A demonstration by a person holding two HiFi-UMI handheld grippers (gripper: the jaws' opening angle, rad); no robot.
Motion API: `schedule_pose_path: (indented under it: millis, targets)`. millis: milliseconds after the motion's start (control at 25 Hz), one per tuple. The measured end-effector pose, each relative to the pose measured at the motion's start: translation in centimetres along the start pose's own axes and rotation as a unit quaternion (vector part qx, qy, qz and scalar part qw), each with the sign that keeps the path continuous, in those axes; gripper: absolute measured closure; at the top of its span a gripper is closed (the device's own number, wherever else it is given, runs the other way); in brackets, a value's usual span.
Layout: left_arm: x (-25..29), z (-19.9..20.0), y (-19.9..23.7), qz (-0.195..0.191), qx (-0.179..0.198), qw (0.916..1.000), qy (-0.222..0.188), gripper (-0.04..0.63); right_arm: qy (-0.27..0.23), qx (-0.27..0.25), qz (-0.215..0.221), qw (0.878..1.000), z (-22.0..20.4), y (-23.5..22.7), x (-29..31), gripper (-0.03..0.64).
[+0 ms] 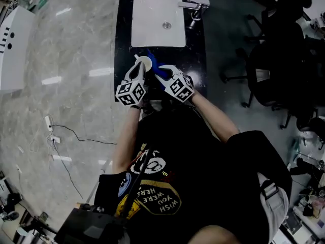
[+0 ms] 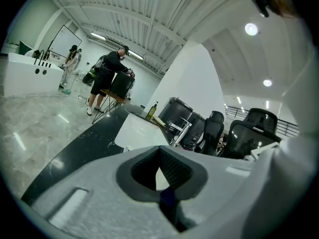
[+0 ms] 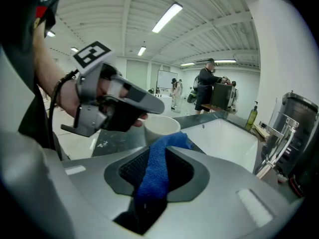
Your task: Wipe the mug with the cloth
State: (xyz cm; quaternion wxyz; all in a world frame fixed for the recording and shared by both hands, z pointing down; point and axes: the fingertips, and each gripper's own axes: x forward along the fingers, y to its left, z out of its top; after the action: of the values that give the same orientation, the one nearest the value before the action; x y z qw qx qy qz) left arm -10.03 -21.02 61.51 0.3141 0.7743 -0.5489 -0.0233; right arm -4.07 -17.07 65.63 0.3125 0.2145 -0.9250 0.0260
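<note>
A white mug (image 1: 144,62) stands on the dark counter (image 1: 125,34) just in front of the sink. My left gripper (image 1: 139,66) is shut on the mug from the left; in the left gripper view a white sliver of the mug (image 2: 160,177) shows between the jaws. My right gripper (image 1: 163,71) is shut on a blue cloth (image 1: 157,71). In the right gripper view the cloth (image 3: 154,176) runs up between the jaws, and its far end lies against the mug (image 3: 162,128). There the left gripper (image 3: 119,108) sits at the mug's left side.
A white sink basin (image 1: 158,19) with a chrome faucet (image 1: 195,6) fills the far half of the counter. A soap bottle (image 3: 251,116) stands at the far end. Black office chairs (image 1: 274,70) stand to the right. Cables (image 1: 66,133) lie on the glossy floor at left.
</note>
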Motion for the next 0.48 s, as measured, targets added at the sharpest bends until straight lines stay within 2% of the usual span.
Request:
schedule_pose_path:
  millis: [160,240,360,400,480]
  targets:
    - [0.0,0.0,0.0,-0.001,-0.003,1.0000,-0.001,0.592,-0.016,-0.029,0.043,0.999,0.5,3.4,-1.2,0.518]
    - [-0.1,0.1,0.0,0.002,0.000,1.0000,-0.002,0.592,-0.023,-0.010,0.011,1.000,0.2,1.5,-1.8,0.519]
    - [-0.1,0.7,0.3,0.004,0.009,0.9999,-0.006,0.592,-0.051,0.055,-0.073,0.995,1.2,-5.1,-2.4,0.520]
    - [0.0,0.9,0.3,0.002,0.011,0.9999,-0.005,0.591,-0.053,0.057,-0.091,0.993,1.8,-7.0,-2.1,0.520]
    - [0.5,1.0,0.4,-0.002,0.013,0.9999,-0.002,0.592,-0.023,0.022,-0.098,0.995,2.0,-8.8,-0.4,0.520]
